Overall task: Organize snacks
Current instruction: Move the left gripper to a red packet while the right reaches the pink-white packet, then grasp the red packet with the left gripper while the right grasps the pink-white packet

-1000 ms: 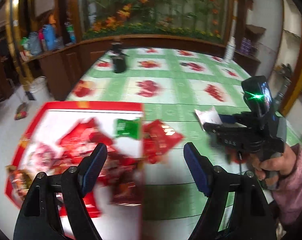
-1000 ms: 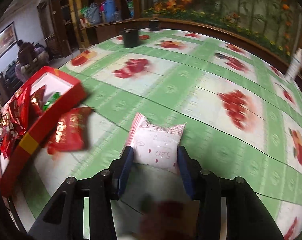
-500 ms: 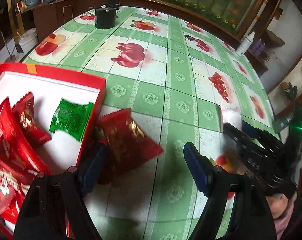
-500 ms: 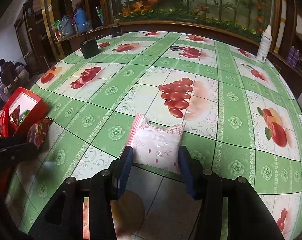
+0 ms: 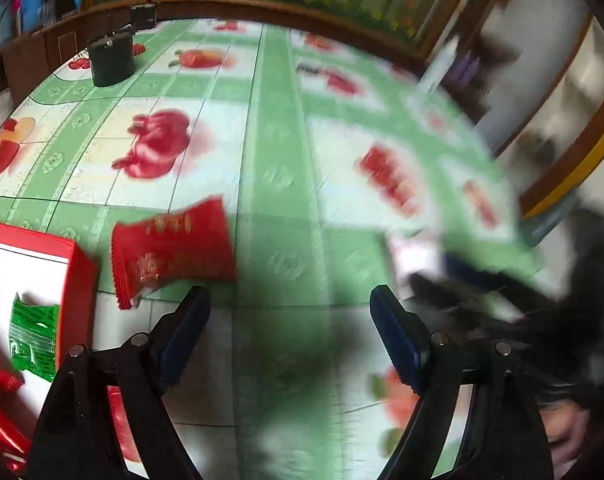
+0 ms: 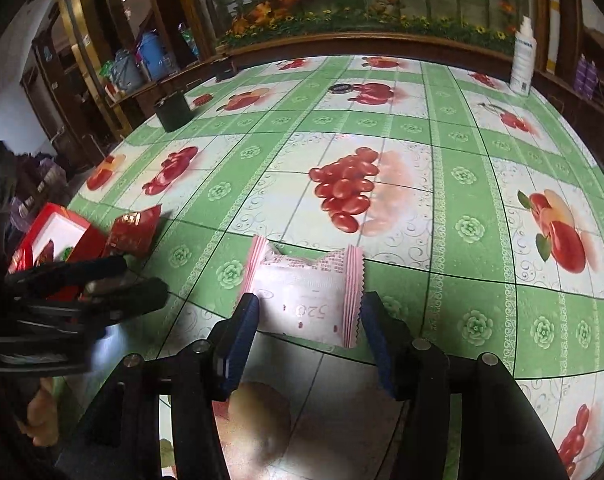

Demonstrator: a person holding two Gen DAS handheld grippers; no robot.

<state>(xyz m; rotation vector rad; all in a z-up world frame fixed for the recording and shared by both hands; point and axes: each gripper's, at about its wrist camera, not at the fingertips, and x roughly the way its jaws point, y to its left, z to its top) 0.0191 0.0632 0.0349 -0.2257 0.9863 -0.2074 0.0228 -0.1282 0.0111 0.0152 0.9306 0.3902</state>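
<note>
My right gripper [image 6: 308,322] is shut on a pink-and-white snack packet [image 6: 306,290] marked 520 and holds it just above the green tablecloth. My left gripper [image 5: 290,326] is open and empty. A red snack packet [image 5: 170,248] lies on the cloth just ahead of its left finger, beside the red box [image 5: 80,276]; it also shows in the right wrist view [image 6: 136,226]. The red box holds a green packet [image 5: 32,332] and red packets. The box [image 6: 54,228] and the left gripper's body appear at the left of the right wrist view.
A dark round container [image 5: 112,60] stands at the far left of the table; it also shows in the right wrist view [image 6: 174,110]. A white bottle [image 6: 522,62] stands at the far right edge. A small dark disc [image 6: 340,88] lies far back. Wooden ledges surround the table.
The left gripper has swung right off the red box, which now sits at the far left of its view. The right gripper keeps its hold on the pink packet.
</note>
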